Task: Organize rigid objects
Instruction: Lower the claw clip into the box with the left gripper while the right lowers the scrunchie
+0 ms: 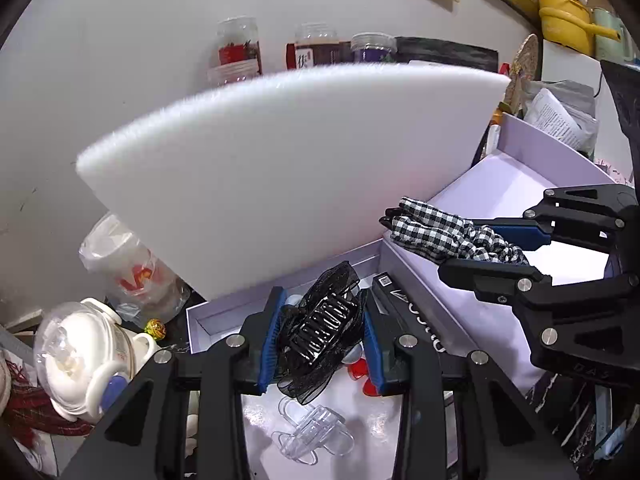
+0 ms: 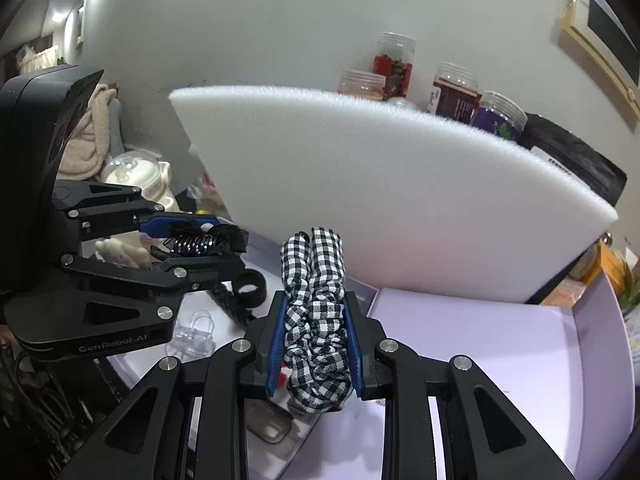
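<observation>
The left gripper (image 1: pixel 320 332) has its jaws closed on a black plastic claw hair clip wrapped in black see-through net ribbon (image 1: pixel 320 320). The blue pads press on both sides of the clip, so it cannot slip out. The clip hangs in the air above a shallow pale purple cardboard box (image 1: pixel 208 320). That box already has a clear plastic hair clip (image 1: pixel 312 436) lying in it, so I think this box is for the hard things.

The right gripper (image 2: pixel 316 344) has its jaws squeezed tight on a black-and-white checked cloth hair scrunchie (image 2: pixel 316 312). The scrunchie is soft, so it folds up into a long bunch and pokes out past the tips. It is held over a second, bigger pale purple box (image 2: pixel 480 340), just beside the first one. I think the soft things go there.

A thick white foam board (image 1: pixel 280 168) leans up behind both boxes like a wall. Some clear plastic jars (image 1: pixel 236 52) stand behind it on the desk.

The black clip is shiny, with curved teeth that lock together. The net ribbon puffs out around it like a bow.
</observation>
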The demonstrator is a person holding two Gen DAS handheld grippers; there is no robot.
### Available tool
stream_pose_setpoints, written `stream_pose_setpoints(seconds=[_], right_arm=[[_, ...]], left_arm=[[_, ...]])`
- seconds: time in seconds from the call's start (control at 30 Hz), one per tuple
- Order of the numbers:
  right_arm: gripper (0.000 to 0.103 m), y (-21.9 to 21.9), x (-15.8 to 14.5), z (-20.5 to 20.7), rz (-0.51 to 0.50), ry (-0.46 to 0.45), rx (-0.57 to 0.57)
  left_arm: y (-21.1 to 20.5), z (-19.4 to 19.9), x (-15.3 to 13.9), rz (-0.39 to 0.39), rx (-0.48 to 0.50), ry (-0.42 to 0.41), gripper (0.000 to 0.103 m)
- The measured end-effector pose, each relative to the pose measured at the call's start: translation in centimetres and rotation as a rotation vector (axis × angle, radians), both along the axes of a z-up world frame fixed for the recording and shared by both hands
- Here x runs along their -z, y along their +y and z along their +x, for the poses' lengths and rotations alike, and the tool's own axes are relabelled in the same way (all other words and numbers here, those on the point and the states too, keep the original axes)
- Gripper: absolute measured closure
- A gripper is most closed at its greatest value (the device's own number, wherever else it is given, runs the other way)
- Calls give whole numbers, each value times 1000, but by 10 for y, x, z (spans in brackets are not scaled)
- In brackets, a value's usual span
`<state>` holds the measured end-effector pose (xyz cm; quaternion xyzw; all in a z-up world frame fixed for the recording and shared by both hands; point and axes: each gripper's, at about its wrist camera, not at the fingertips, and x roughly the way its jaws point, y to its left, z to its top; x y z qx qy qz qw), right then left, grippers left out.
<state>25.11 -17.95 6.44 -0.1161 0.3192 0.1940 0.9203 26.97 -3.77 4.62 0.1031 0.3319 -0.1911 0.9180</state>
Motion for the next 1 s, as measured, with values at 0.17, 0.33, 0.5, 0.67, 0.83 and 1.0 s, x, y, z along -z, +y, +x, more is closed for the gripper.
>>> stream_pose_setpoints(seconds=[0.17,0.33,0.5,0.67,0.83,1.0], right_arm=[[77,4,13,10,-9,29,7],[77,8,28,19,-13,72,24],[77,11,38,27,-19,102,38],[77,17,48,34,-37,128,56],[77,18,58,39,-33,165,66],[77,18,65,41,-47,193,74]], left_arm=[[3,12,17,24,-36,20,68],[5,19,31,27,-54,45,68],[2,25,41,44,-67,63,68],[1,32,51,81,-99,78,68],[2,36,59,95,-103,101,68],[-8,46,71,132,-118,135,68]])
